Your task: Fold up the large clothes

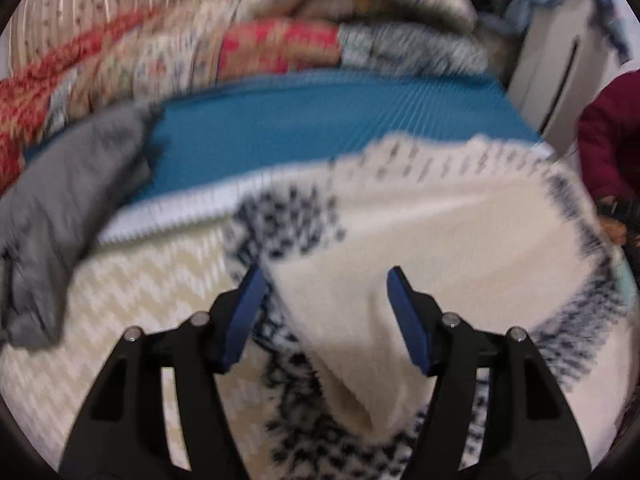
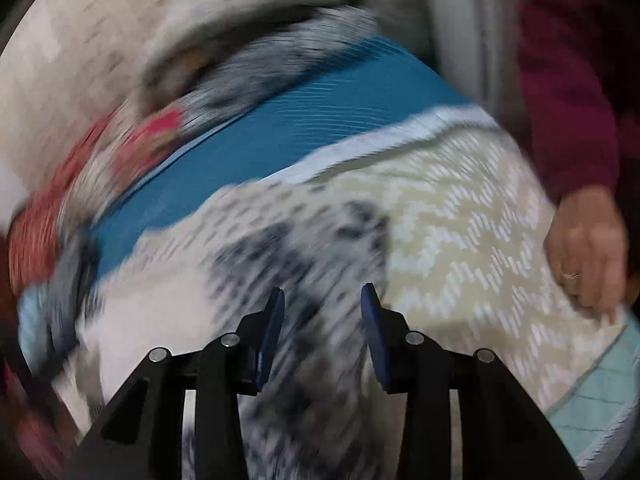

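Sweater [image 1: 420,220]: soft, thick knit, will sag; you should take it at a folded edge. Left gripper [image 1: 326,280] and right gripper [image 2: 322,300] both open, holding nothing

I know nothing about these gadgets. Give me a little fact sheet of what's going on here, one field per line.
Setting: a bed with a blue sheet and a cream zigzag cover
Garment: a cream knit with dark pattern, part folded over
Left tongs: open, a fold of the knit between them, not pinched
Right tongs: open above the knit, holding nothing
Also there: a grey garment; a bare hand on the cover
Picture quality: blurred
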Motion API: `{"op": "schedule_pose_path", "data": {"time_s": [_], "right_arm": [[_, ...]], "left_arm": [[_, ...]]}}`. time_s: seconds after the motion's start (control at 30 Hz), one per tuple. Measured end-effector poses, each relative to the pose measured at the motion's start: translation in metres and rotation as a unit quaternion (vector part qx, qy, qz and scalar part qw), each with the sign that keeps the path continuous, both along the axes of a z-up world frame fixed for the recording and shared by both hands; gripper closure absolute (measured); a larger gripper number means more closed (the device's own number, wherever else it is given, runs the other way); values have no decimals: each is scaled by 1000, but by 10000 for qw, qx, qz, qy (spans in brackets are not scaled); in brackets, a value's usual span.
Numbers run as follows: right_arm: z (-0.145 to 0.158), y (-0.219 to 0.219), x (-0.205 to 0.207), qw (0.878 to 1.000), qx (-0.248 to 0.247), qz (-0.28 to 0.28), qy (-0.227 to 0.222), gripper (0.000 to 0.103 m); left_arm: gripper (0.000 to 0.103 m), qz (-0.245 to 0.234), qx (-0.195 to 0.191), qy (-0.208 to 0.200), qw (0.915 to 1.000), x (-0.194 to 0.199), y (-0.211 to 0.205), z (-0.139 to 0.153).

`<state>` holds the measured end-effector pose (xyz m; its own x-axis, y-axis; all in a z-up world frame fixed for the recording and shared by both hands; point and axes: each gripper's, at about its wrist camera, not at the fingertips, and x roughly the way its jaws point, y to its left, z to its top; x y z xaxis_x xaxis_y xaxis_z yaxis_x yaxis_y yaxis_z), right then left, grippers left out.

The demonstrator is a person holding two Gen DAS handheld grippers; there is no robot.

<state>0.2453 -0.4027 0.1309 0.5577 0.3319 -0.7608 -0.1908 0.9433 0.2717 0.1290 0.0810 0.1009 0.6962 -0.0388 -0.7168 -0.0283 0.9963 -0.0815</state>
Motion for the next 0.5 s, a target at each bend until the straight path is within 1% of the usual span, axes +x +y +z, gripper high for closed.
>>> {"op": "schedule_pose_path", "data": {"time_s": [0.03,0.1,0.13,0.17,0.2,0.23,0.27,0.3,0.4,0.43,0.47,0.5], "right_arm": [[6,4,-18,9997,-61,222,-125,75],[10,14,-45,9985,-113,474,-264,75],[7,22,-59,9980,-175,536,-300,75],[-2,22,-67,9981,-268,477,-267,75],[-15,21,-68,9985,-441,309,-132,75],[-43,10,-60,9964,-787,-80,300,75],[-63,-3,-58,9965,-547,-245,582,75],[-62,-9,-64,9978,-312,-327,493,75],[-35,-2,-95,9993,-167,-316,-81,74],[-32,1,-102,9993,-131,-313,-174,74],[-31,3,-104,9992,-125,-310,-208,74],[-31,8,-109,9992,-148,-307,-224,74]], "left_arm": [[40,32,-88,-145,9999,-7,6,11],[40,148,-265,-207,9993,-15,20,21],[40,200,-354,-193,9990,-19,25,22],[40,261,-447,-155,9985,-20,34,21],[40,334,-556,-98,9978,-22,39,20],[41,395,-734,44,9965,-22,45,16],[41,414,-812,121,9958,-21,48,13],[41,414,-873,201,9951,-20,50,10],[40,254,-1095,288,9932,-20,48,3],[32,170,-1165,316,9925,-17,45,1],[26,140,-1157,331,9926,-14,40,-1],[25,140,-1081,357,9934,-9,37,-3]]}}
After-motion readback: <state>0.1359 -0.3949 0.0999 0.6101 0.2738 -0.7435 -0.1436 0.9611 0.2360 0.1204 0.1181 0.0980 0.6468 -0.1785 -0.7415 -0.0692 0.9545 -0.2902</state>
